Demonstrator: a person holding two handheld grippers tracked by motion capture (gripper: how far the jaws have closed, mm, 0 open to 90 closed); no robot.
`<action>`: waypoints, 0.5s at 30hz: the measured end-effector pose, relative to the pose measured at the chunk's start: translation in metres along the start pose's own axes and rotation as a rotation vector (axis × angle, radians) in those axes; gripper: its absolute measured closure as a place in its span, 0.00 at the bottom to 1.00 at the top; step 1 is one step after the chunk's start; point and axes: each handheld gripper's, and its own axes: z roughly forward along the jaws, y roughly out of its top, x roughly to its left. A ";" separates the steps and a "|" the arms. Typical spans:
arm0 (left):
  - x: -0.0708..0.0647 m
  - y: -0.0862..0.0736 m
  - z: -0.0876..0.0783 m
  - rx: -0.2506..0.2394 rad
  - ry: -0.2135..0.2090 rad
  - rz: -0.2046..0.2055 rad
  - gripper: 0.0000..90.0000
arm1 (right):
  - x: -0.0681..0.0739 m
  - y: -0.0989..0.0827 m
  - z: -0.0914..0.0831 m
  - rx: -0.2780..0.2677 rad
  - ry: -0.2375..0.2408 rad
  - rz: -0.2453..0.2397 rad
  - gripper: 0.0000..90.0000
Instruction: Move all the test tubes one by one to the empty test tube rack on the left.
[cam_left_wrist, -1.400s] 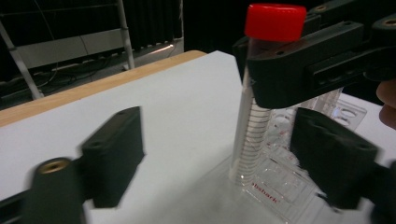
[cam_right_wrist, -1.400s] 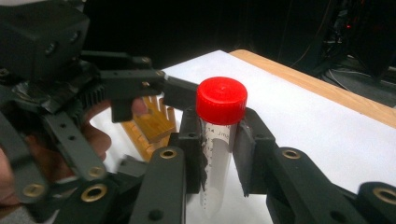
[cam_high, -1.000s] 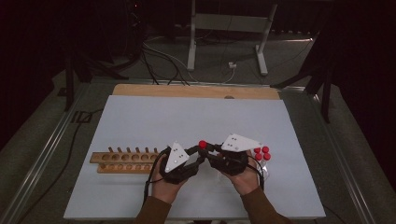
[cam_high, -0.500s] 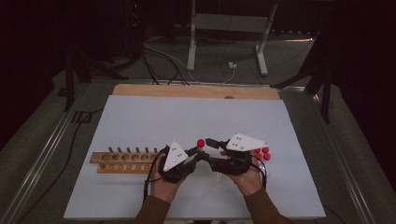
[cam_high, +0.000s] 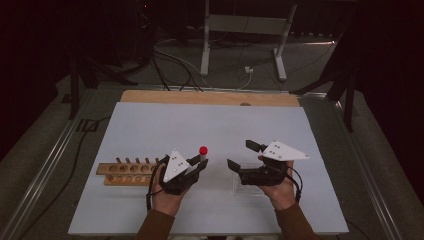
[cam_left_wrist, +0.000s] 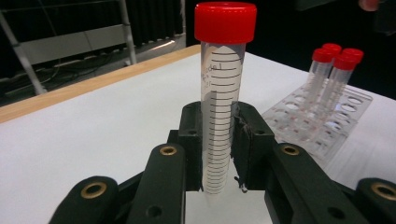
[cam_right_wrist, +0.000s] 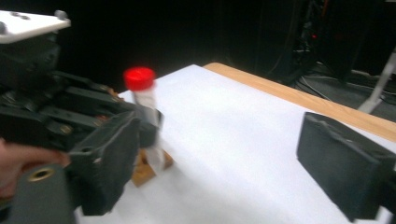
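High view: left gripper (cam_high: 196, 167) clamps upright tube (cam_high: 202, 154); right gripper (cam_high: 245, 155) gapes.

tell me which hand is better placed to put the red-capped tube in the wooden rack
Left. Its tongs are shut on the red-capped tube, held upright, and the wooden rack lies right beside that hand. The right tongs have just been opening and hold nothing.

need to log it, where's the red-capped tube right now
In the high view the red-capped tube stands upright in the left claw, between the wooden rack and the right claw.
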 end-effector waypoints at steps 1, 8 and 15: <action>0.002 0.000 -0.003 -0.001 0.007 -0.002 0.84 | -0.002 0.000 -0.002 0.002 -0.007 0.001 0.11; 0.020 -0.004 -0.023 -0.019 0.049 -0.024 0.84 | -0.018 -0.004 -0.019 0.006 -0.065 0.004 0.05; 0.038 -0.008 -0.044 -0.039 0.097 -0.053 0.84 | -0.034 -0.008 -0.036 -0.004 -0.120 0.022 0.03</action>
